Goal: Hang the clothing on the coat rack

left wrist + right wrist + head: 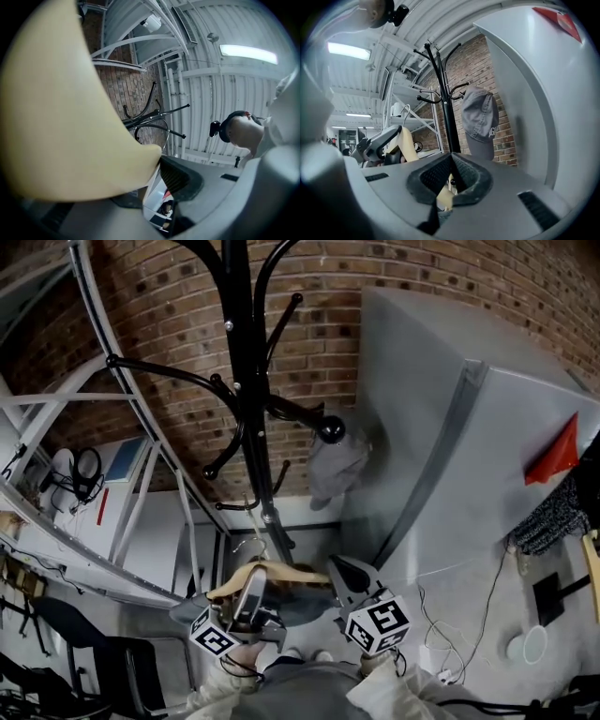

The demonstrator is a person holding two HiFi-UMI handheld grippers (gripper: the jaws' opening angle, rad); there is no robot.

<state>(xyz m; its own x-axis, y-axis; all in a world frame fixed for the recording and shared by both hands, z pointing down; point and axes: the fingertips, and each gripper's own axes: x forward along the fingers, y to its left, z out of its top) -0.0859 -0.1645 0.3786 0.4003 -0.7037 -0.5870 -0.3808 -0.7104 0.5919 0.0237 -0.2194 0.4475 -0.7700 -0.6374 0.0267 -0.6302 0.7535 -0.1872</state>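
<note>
The black coat rack (242, 381) stands against the brick wall, with a grey cap (333, 460) on one of its right hooks. A wooden hanger (272, 570) with a wire hook is held below the rack, and a grey garment (302, 606) hangs under it. My left gripper (251, 585) is shut on the hanger's left shoulder, which fills the left gripper view as pale wood (61, 108) against the jaw pad (178, 178). My right gripper (349, 575) is shut on the hanger's right end; wood and grey cloth (445, 213) show between its pads (433, 178).
A tall grey cabinet (469, 446) stands close on the rack's right, with a red pennant (558, 456) on it. White metal shelving (112, 427) runs along the left, with a black chair (66, 624) below. Cables (450, 662) lie on the floor at the right.
</note>
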